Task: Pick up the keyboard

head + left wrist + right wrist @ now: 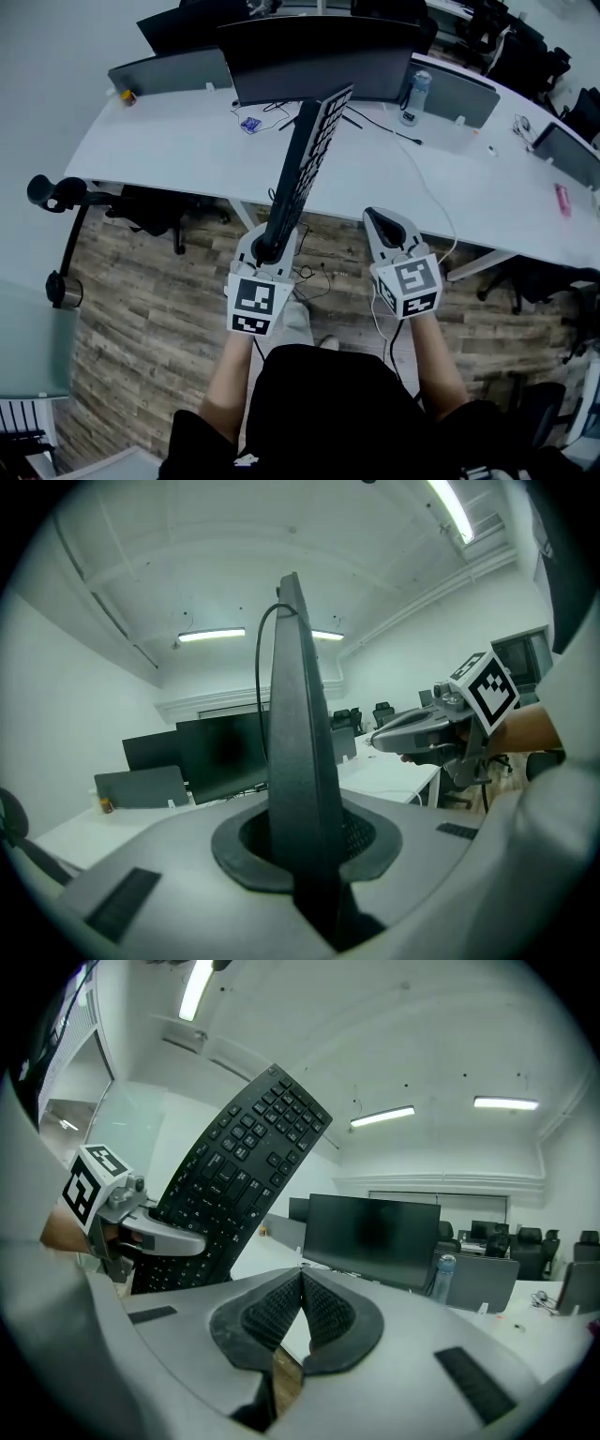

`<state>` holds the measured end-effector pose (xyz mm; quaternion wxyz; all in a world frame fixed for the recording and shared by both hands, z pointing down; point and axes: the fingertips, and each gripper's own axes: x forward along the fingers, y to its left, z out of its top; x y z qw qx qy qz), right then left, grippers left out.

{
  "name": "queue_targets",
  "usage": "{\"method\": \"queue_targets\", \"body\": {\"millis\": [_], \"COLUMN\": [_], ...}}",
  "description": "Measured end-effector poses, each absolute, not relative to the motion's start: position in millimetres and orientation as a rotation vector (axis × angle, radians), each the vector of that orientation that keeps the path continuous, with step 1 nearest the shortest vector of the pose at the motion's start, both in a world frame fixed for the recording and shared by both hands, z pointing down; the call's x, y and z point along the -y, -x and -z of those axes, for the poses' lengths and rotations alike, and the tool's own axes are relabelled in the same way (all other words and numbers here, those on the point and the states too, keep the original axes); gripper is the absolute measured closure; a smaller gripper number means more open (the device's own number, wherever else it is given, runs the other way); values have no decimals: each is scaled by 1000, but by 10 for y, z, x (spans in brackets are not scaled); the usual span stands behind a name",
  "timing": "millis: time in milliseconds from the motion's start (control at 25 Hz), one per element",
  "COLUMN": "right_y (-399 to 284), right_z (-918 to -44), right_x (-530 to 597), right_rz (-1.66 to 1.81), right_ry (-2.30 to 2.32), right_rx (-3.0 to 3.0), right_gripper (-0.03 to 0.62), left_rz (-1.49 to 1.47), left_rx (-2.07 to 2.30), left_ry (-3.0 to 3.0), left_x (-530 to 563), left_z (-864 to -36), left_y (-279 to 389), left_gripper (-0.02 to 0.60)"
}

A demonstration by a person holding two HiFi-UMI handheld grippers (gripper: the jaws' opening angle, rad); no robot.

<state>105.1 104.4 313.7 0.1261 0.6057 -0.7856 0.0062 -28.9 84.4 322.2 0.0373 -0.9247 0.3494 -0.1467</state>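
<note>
The black keyboard [305, 164] is lifted off the desk and stands on edge, tilted up and away from me. My left gripper [267, 247] is shut on its near end. In the left gripper view the keyboard [298, 742] rises edge-on between the pads, its cable looping at the top. My right gripper [382, 223] is shut with nothing in it, to the right of the keyboard and apart from it. From the right gripper view, the keyboard's [239, 1185] key face shows at the left, with the left gripper [178, 1239] clamped on it; my right gripper's [301, 1290] pads meet.
A long white desk [169, 155] runs ahead, with a black monitor [319, 56], grey dividers [173, 70], a water bottle [416, 94] and loose cables [375, 122]. Office chairs [150, 206] stand under its near edge. Wooden floor [150, 319] lies below me.
</note>
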Motion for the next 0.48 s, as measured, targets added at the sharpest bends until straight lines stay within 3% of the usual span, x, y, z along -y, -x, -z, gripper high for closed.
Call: {"method": "queue_targets", "body": {"millis": [480], "right_y": [-1103], "right_z": [-2955], "right_x": [-1110], "right_rz": [-13], "right_ry": [-1854], "right_rx": [2311], "right_gripper": [588], "left_rz": [376], "left_rx": [-1073], "left_ry": [2848], "left_x": [-951], "left_z": [-3031], "left_y": [180], "left_gripper": [503]}}
